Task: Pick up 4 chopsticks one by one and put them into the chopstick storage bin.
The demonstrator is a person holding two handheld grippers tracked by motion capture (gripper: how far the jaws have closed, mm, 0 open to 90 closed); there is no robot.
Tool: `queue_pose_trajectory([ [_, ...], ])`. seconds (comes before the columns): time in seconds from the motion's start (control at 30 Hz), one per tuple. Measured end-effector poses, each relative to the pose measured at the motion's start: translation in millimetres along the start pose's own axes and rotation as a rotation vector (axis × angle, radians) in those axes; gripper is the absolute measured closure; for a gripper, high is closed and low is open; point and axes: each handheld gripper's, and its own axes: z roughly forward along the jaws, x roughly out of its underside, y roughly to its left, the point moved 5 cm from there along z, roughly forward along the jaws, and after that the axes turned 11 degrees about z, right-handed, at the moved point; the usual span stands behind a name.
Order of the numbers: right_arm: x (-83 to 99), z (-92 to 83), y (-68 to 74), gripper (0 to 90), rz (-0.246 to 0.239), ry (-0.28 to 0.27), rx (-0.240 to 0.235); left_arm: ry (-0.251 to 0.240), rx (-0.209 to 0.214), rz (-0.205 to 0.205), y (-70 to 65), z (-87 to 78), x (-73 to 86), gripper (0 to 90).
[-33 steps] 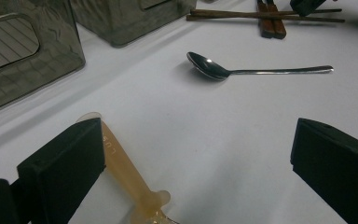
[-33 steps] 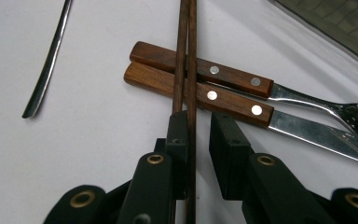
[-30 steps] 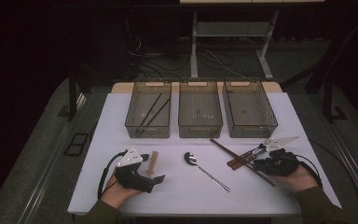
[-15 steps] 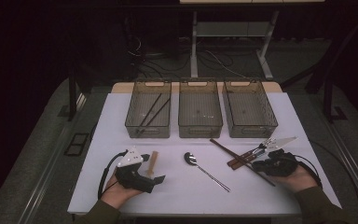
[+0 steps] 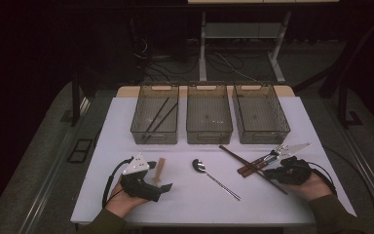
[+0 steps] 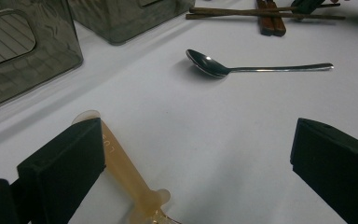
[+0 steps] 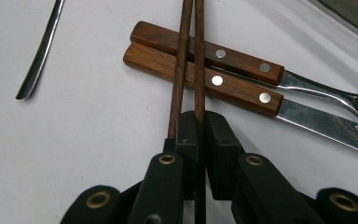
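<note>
1. The right gripper (image 7: pixel 199 122) is seen at the near right of the table, its jaws having just been closing; they are now pressed together on a pair of dark wooden chopsticks (image 7: pixel 189 56), with one stick clearly pinched between the pads.
2. From the jaws, the chopsticks run straight ahead, their long axis in line with the gripper. They are laid across the two wooden handles of a knife and fork (image 7: pixel 214 60), which lie crosswise just beyond the jaw tips.
3. The left gripper (image 6: pixel 200 158) is held with its jaws wide apart and nothing between them. A pale plastic spoon (image 6: pixel 126 172) lies beside its left jaw, and a metal spoon (image 6: pixel 242 67) lies farther ahead.
4. The chopsticks are well away from the left hand, so the right hand is judged to be the one making the lift.
5. Three grey bins (image 5: pixel 209 114) are lined up ahead of both grippers; the leftmost already holds dark sticks.
</note>
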Motion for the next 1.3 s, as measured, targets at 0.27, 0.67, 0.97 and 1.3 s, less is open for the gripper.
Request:
queue_pose_trajectory([
  [0.27,-0.6,-5.5,0.0,83.5,-0.004,-0.019,-0.013,-0.002,0.002,0.001,-0.3,0.0,-0.1,2.0],
  [0.67,-0.7,-11.3,-3.6,83.6,0.003,-0.036,0.001,0.0,0.003,0.001,-0.4,0.7,0.4,2.0],
  [0.97,-4.9,-23.2,2.2,83.6,0.003,-0.073,-0.052,0.003,0.0,0.005,0.3,0.9,1.5,2.0],
  [1.3,-21.9,-34.9,22.2,83.6,-0.034,-0.125,-0.121,0.008,-0.004,0.027,-1.6,0.4,3.2,1.7],
])
